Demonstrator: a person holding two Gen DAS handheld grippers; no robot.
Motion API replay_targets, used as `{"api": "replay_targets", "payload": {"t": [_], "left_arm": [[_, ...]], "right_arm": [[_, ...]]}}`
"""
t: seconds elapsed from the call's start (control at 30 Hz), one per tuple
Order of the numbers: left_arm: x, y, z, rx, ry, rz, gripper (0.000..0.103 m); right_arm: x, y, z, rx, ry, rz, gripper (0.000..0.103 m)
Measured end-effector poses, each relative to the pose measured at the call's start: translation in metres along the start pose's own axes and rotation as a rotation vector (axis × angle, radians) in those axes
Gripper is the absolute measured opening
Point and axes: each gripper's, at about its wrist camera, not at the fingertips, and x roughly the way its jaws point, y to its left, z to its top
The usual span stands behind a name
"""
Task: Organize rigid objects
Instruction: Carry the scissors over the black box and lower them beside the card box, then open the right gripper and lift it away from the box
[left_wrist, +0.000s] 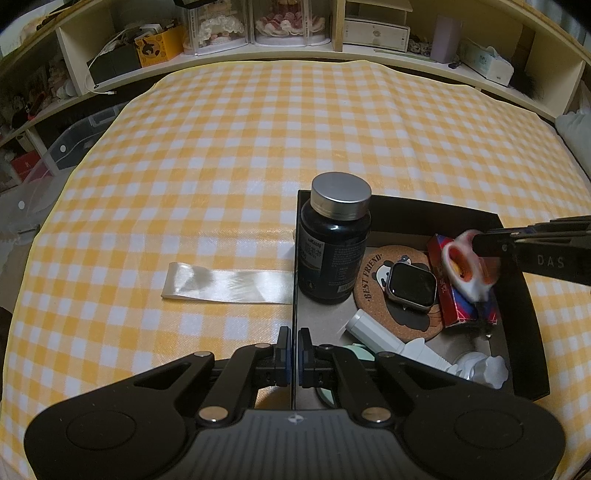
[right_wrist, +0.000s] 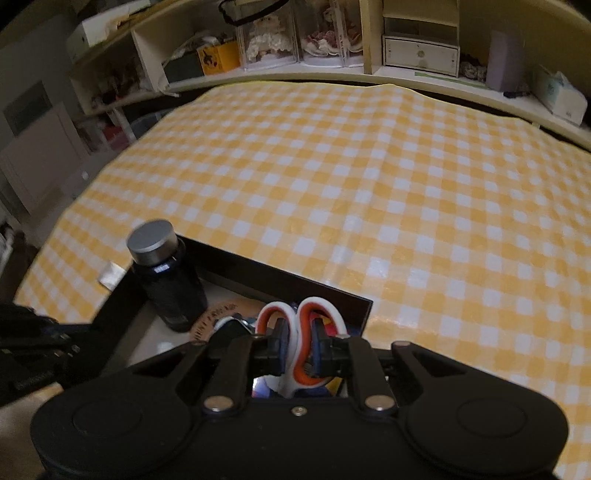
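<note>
Right hand-held gripper (right_wrist: 298, 356) is closed on a pair of scissors (right_wrist: 301, 343), its fingers clamping the white and orange handle loops, and it hangs over the right part of a shallow black box (left_wrist: 524, 314) that sits on the yellow and white checked counter (left_wrist: 258, 147). From the left wrist view the scissors look blurred, so their exact tilt cannot be told, but they are above a red and blue packet (left_wrist: 452, 295) lying in the box. Left hand-held gripper (left_wrist: 294, 354) is closed on the near left wall of the box, its fingers pinching the thin edge, seemingly to steady it. By my reading, the step in hand is putting the scissors into the box; the next move calls for lowering them into a free spot and opening the fingers. Room is tight: a tall dark bottle (left_wrist: 334, 243) with a silver cap stands upright in the far left corner, a round cork coaster (left_wrist: 373, 273) lies in the middle with a square watch (left_wrist: 412, 286) resting on it, and a white tube (left_wrist: 373, 328) and other white pieces lie along the near side. Outside the box, just left of it, a strip of white ribbon (left_wrist: 227, 284) lies flat on the counter. Shelves (left_wrist: 295, 33) of boxes and dolls line the far edge.
</note>
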Motion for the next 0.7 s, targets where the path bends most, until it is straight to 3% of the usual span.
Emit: {"api": "replay_targets", "payload": {"t": [0.17,0.37,0.7], "left_arm": [[0.000,0.000,0.000,-0.001,-0.001,-0.001,0.003],[0.000,0.000,0.000,-0.002,0.000,-0.001,0.003],[0.000,0.001,0.000,-0.003,0.000,-0.002,0.003]], "right_arm": [[0.000,-0.001,0.000,-0.001,0.008,-0.021,0.024],[-0.002,-0.001,-0.001,0.018,0.032,-0.009,0.026],[-0.016,0.004,-0.002,0.047,0.034,0.024,0.054]]}}
